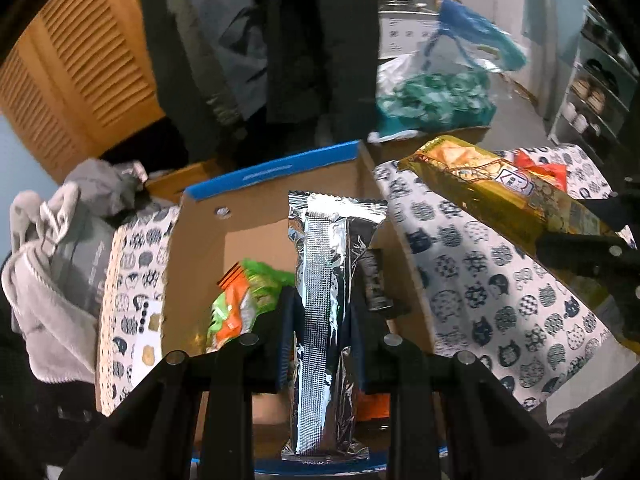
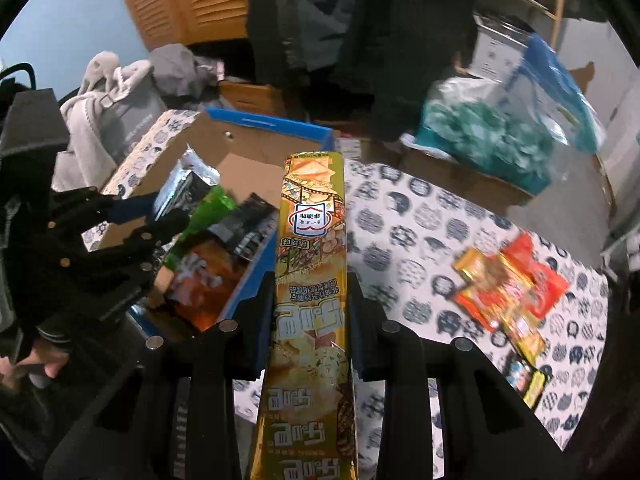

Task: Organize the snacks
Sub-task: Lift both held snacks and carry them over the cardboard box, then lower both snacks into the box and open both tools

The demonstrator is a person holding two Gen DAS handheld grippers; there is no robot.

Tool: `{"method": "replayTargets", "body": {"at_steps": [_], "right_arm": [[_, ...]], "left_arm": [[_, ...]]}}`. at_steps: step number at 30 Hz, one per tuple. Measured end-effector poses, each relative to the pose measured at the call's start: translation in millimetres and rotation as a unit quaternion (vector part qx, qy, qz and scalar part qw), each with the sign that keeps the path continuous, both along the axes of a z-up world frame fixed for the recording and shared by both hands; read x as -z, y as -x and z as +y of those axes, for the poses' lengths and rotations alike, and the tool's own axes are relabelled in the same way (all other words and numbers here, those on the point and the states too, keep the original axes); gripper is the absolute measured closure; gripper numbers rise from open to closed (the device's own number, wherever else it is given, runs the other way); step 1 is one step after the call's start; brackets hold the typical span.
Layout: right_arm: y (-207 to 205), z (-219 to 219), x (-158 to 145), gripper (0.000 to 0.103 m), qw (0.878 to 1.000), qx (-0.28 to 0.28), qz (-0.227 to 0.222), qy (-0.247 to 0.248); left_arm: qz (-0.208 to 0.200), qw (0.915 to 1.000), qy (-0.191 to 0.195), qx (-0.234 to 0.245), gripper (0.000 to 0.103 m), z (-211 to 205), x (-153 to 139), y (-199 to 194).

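Observation:
My left gripper (image 1: 322,316) is shut on a silver foil snack packet (image 1: 326,280) and holds it upright above the open cardboard box (image 1: 248,216). A green-and-orange packet (image 1: 244,300) lies in the box. My right gripper (image 2: 310,292) is shut on a long gold cracker box (image 2: 312,264), over the table beside the cardboard box (image 2: 248,148). The gold box shows at right in the left wrist view (image 1: 492,196). The left gripper (image 2: 132,220) with the silver packet (image 2: 184,184) shows at left in the right wrist view.
Red and gold snack packets (image 2: 508,288) lie on the cat-print tablecloth (image 2: 420,240) at right. A plastic bag of teal items (image 2: 492,136) sits on a box behind. Grey clothes (image 1: 60,248) pile left of the box. Dark coats (image 1: 296,40) hang behind.

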State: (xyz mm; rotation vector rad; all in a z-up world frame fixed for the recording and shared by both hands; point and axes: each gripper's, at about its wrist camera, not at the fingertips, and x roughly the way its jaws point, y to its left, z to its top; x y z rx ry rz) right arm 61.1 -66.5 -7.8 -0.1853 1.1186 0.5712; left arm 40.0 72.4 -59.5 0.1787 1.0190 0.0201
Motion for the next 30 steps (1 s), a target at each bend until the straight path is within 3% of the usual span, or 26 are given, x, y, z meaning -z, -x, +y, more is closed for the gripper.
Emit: {"method": "replayTargets", "body": {"at_steps": [7, 16, 18, 20, 22, 25, 27, 30], "right_arm": [[-10, 43, 9, 0.072, 1.0, -0.025, 0.016, 0.002], [-18, 82, 21, 0.072, 0.998, -0.046, 0.031, 0.008], [-19, 87, 22, 0.072, 0.998, -0.048, 0.033, 0.007], [-20, 93, 24, 0.072, 0.998, -0.05, 0.037, 0.003], [-21, 98, 25, 0.068, 0.998, -0.054, 0.04, -0.004], [-19, 102, 24, 0.067, 0.998, -0.055, 0.038, -0.005], [-18, 102, 22, 0.064, 0.998, -0.057, 0.037, -0.003], [-16, 100, 19, 0.051, 0.998, -0.053, 0.027, 0.003]], "left_arm": [[0.011, 0.9991, 0.023, -0.035, 0.078, 37, 15, -6], [0.028, 0.9983, 0.025, -0.044, 0.076, 56, 30, -8], [0.031, 0.9979, 0.021, -0.053, 0.066, 62, 31, -7], [0.029, 0.9972, 0.021, -0.066, 0.049, 70, 30, -4], [0.018, 0.9968, 0.02, -0.075, 0.046, 77, 25, 1], [0.007, 0.9965, 0.016, -0.081, 0.034, 82, 18, 6], [0.001, 0.9964, 0.015, -0.084, 0.032, 85, 16, 8], [0.002, 0.9965, 0.015, -0.082, 0.032, 85, 14, 10]]}}
